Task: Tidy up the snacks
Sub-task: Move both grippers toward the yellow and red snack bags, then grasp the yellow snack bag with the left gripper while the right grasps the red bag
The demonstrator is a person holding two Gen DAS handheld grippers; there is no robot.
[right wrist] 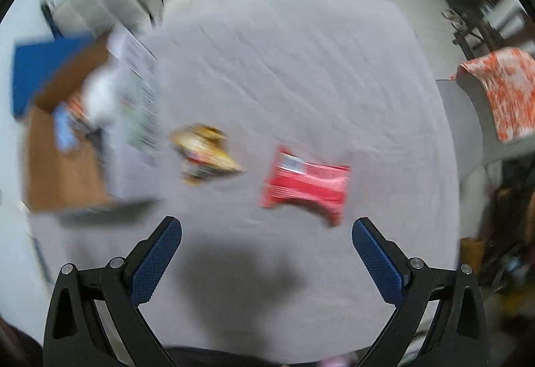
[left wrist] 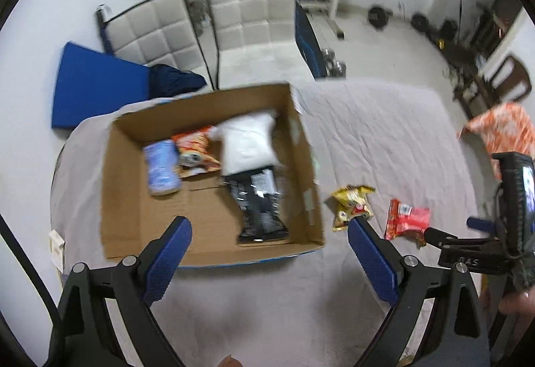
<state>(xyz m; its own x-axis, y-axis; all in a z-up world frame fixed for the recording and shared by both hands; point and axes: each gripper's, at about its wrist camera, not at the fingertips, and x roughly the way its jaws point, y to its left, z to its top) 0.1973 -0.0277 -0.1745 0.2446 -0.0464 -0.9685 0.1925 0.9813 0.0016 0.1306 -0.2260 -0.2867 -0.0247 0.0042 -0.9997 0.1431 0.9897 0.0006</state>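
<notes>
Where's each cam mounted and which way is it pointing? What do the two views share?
Left wrist: on the left gripper, looking down along its open jaws at the box of snacks on the table; the right gripper and part of a hand show at right.
Right wrist: on the right gripper, above the table, jaws open, facing the red packet; heavily blurred.
Shared: box, yellow packet, red packet, table.

Matt cardboard box point(left wrist: 133, 199), glossy foil packet point(left wrist: 351, 206), wrinkled cloth point(left wrist: 384, 132)
</notes>
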